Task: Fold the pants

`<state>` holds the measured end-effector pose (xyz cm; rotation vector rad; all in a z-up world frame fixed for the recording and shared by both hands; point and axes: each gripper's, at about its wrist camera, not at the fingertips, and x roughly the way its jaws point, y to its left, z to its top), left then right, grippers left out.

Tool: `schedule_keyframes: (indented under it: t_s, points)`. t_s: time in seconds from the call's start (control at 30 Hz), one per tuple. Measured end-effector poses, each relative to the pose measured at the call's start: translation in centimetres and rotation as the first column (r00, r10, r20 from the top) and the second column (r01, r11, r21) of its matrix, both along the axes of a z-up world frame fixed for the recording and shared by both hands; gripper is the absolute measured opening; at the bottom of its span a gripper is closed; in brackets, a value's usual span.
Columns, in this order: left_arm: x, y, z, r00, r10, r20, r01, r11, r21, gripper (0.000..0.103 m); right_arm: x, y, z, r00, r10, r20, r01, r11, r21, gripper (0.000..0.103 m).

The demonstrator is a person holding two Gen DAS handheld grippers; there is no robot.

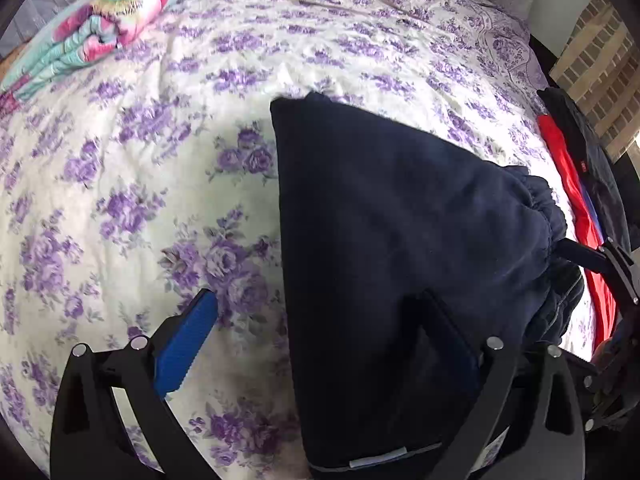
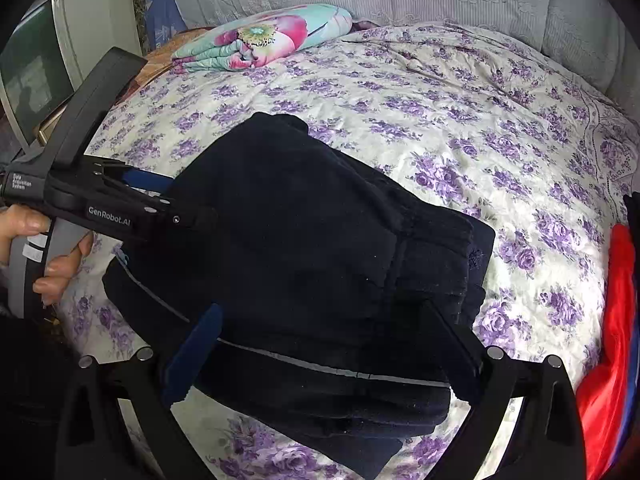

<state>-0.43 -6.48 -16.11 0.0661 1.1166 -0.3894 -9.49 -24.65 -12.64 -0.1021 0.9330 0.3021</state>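
- Left wrist view: left gripper [image 1: 320, 328] spread wide, blue left pad over bare quilt at 8 o'clock, right finger dark against the cloth at 5 o'clock; nothing between the jaws gripped.
- Just ahead, at centre: navy pants [image 1: 400, 240], already doubled into a thick stack on the floral bedspread [image 1: 160, 160], gathered elastic hem bunched at 3 o'clock.
- Right wrist view: right gripper [image 2: 320, 356] also wide apart, jaws straddling the near edge of the folded bundle at 6 o'clock, not pinching it as far as visible.
- Same view, 9 o'clock: the other gripper's body reaching onto the pants, held by a hand [image 2: 44, 248] on a grey handle.
- Further out: folded flowered blanket [image 2: 260, 36] at 12 o'clock; red garment [image 2: 612, 320] at the bed edge, 3 to 4 o'clock.
- Progress, judged: folding largely done, layers stacked compactly; a lower layer pokes out at 5 o'clock, so perhaps one last fold or tidy, then setting aside.
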Motion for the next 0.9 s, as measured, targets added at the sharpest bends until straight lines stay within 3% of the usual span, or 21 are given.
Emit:
schedule_keyframes:
  t_s: [0.23,0.47,0.73,0.9]
  points:
    - [-1.4,0.0,4.8,0.993,0.009,0.121,-0.014,0.999,0.038,0.098,-0.6,-4.3,3.4,0.984,-0.178,0.024,0.175,0.978,0.115,0.099]
    - [-1.8,0.1,8.1,0.980,0.028,0.196,-0.040,0.997,0.059,0.098,-0.5,-9.1,5.7,0.938,-0.342,-0.050,0.341,0.890,0.302,0.099]
    - [-2.2,-0.3,10.4,0.973,0.039,0.228,-0.053,0.997,0.056,0.098,-1.4,-9.8,7.8,0.917,-0.396,-0.059,0.379,0.811,0.447,0.099]
    - [-2.8,-1.0,11.3,0.969,0.048,0.241,-0.064,0.996,0.059,0.098,-1.3,-8.5,6.8,0.930,-0.357,-0.082,0.357,0.832,0.424,0.099]
